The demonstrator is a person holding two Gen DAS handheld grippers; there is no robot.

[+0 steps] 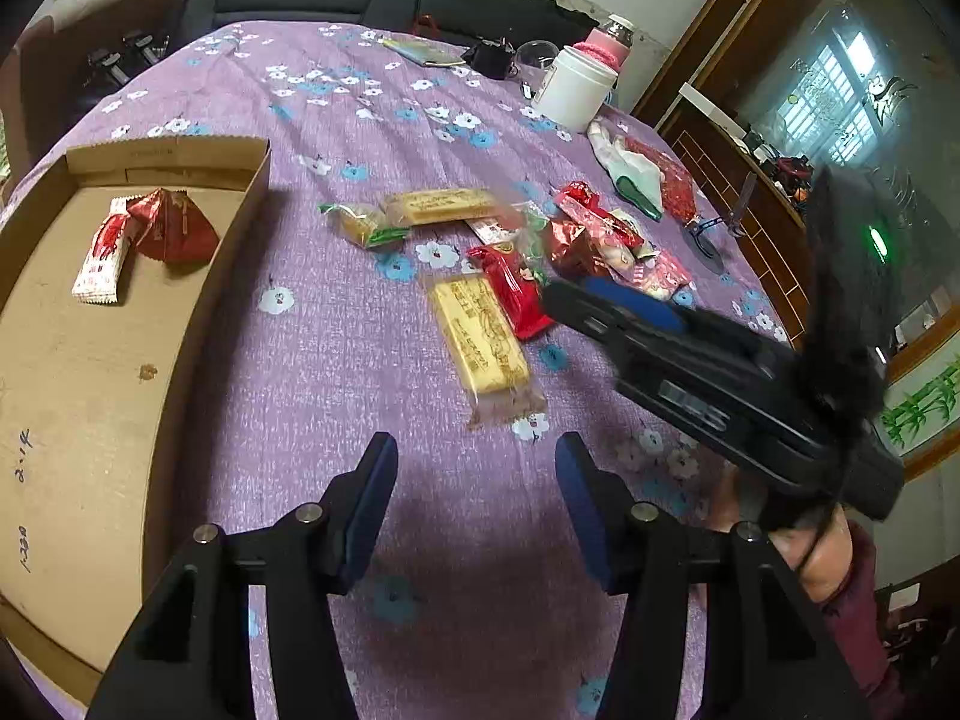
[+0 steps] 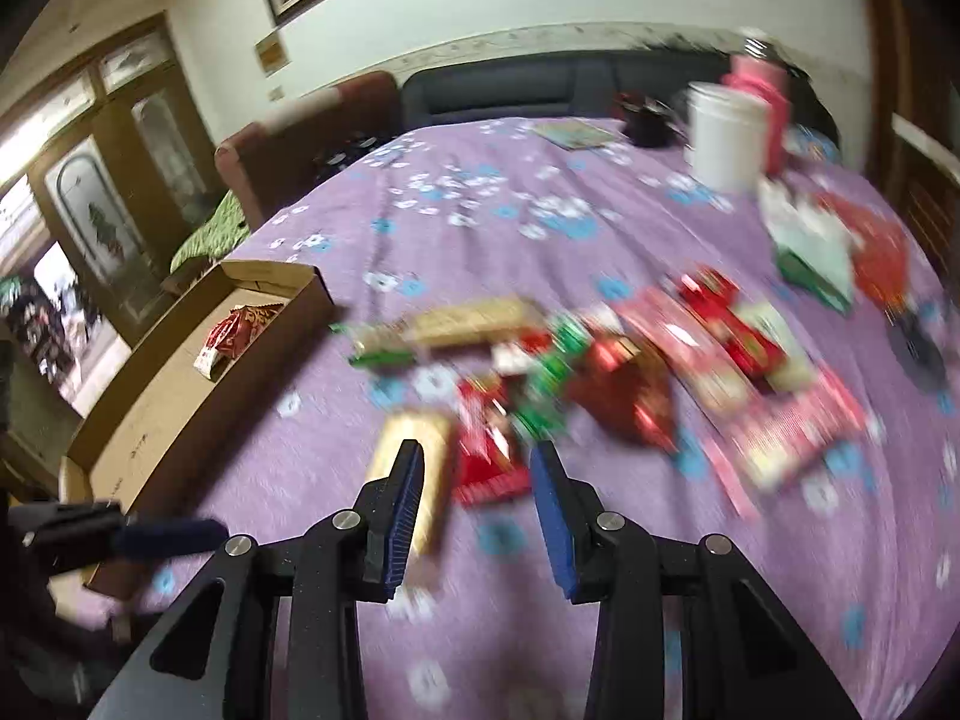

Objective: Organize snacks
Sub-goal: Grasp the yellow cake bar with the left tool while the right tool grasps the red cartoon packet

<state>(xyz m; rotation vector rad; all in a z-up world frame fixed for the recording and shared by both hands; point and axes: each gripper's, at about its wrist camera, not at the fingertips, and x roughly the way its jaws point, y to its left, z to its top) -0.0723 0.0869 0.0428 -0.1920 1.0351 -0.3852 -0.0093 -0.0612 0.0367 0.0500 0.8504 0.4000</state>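
A shallow cardboard box (image 1: 78,396) (image 2: 174,402) lies at the table's left. It holds a white-and-red bar (image 1: 102,258) and a red pyramid packet (image 1: 174,228). Loose snacks are piled mid-table on the purple cloth: a long yellow biscuit pack (image 1: 480,339) (image 2: 433,438), a red packet (image 1: 510,291) (image 2: 489,483), and another yellow pack (image 1: 444,205). My left gripper (image 1: 476,450) hovers open over bare cloth just short of the long yellow pack. My right gripper (image 1: 591,300) (image 2: 477,459) reaches in from the right. Its jaws stand apart around the red packet, pads not pressing it. The right wrist view is blurred.
A white jar (image 1: 576,90) (image 2: 726,138) and a pink bottle (image 1: 609,42) stand at the far right. Green-white and red bags (image 1: 636,174) lie near the right edge, beside a small black stand (image 1: 708,243). A dark sofa lines the far side. A person's wrist and dark red sleeve (image 1: 840,576) are at right.
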